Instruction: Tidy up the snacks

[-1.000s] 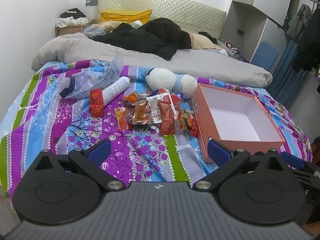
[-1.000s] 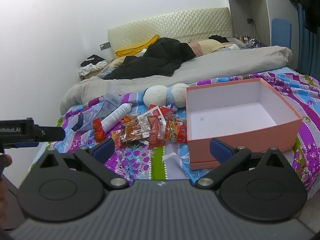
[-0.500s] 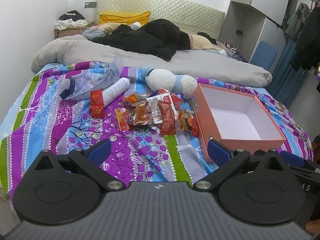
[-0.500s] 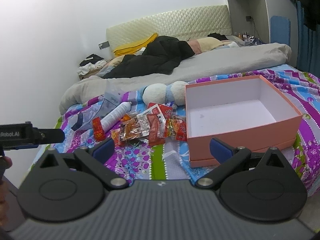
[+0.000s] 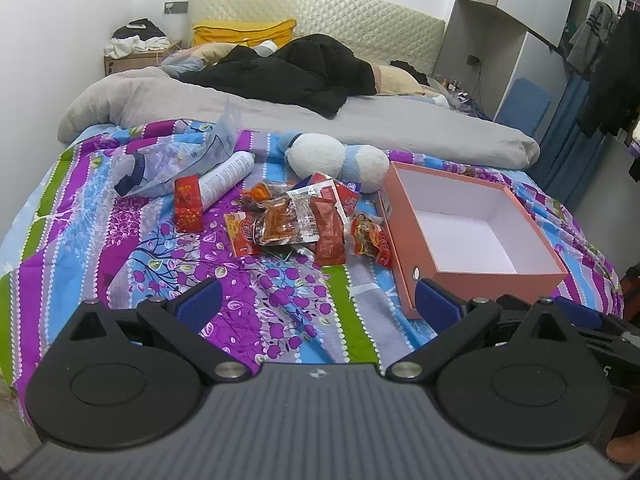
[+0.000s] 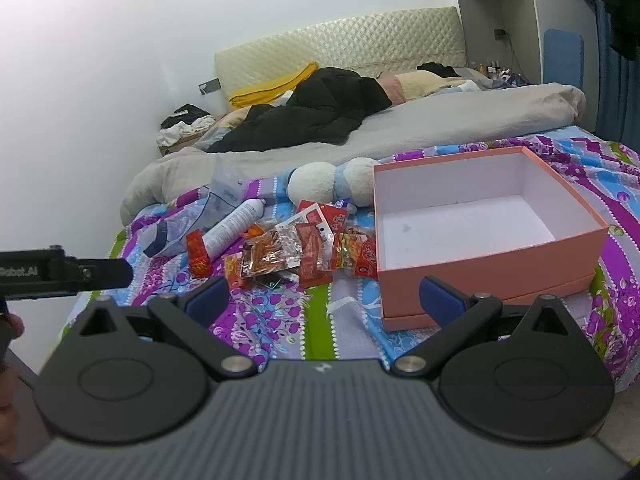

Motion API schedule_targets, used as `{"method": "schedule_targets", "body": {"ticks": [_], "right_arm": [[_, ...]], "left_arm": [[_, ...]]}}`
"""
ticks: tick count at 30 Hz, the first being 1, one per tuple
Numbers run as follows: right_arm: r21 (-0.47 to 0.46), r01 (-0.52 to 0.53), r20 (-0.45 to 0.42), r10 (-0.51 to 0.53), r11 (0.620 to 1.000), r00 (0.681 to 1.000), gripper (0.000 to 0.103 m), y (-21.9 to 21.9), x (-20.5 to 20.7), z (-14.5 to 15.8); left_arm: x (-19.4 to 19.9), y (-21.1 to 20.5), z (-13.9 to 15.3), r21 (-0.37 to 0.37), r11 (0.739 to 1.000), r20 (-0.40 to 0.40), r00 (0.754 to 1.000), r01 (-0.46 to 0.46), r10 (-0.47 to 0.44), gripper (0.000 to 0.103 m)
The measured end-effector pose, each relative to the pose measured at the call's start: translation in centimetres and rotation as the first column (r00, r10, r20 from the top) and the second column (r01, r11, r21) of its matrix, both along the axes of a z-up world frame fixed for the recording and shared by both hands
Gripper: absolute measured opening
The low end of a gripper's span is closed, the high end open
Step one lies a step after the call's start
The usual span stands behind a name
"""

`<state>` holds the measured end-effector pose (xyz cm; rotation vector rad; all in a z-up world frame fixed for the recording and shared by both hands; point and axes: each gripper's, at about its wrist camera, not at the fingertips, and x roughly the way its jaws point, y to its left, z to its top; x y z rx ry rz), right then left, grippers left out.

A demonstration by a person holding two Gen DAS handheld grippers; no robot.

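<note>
Several red and orange snack packets (image 5: 296,222) (image 6: 288,254) lie in a loose pile on the patterned bedspread. One red packet (image 5: 187,203) (image 6: 199,258) lies apart to the left of the pile. An empty salmon-pink box (image 5: 476,226) (image 6: 480,232) with a white inside stands open just right of the pile. My left gripper (image 5: 318,306) is open and empty, short of the pile. My right gripper (image 6: 324,294) is open too, with nothing between its fingers, near the box's front left corner.
A white spray can (image 5: 226,176), a crumpled clear plastic bag (image 5: 176,160) and a white and blue plush toy (image 5: 336,158) lie behind the snacks. A grey duvet (image 5: 280,116) and black clothes cover the far bed. The left gripper's body (image 6: 60,272) juts in at left in the right wrist view.
Both grippers have drifted slightly, so the bed looks a little further back and lower. Nothing on the bed has moved and both stay open.
</note>
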<state>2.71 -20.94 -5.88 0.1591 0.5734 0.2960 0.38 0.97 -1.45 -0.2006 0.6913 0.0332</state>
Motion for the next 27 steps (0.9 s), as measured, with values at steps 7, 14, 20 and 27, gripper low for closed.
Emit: {"method": "schedule_targets", "body": {"ticks": [7,14,20,27], "right_arm": [[-0.008,-0.006,0.007,0.006,1.0,1.0,0.103,0.2,0.0,-0.2],[-0.02,-0.008,0.005,0.008,1.0,1.0,0.103,0.5,-0.1,-0.5],[0.0,-0.05,0.013,0.05,0.999,0.999,0.103,0.9,-0.1,-0.7],[-0.046,-0.059,0.022,0.06,0.997,0.998,0.103,2.0,0.2,-1.4]], "left_arm": [[-0.1,0.1,-0.2,0.005,1.0,0.001,1.0,-0.002,0.002,0.103],[0.1,0.4,-0.5,-0.003,1.0,-0.009,1.0,-0.011,0.011,0.103],[0.3,0.9,-1.2,-0.015,1.0,-0.023,1.0,-0.017,0.017,0.103],[0.9,1.6,-2.0,-0.018,1.0,-0.039,0.999,-0.017,0.016,0.103]]}}
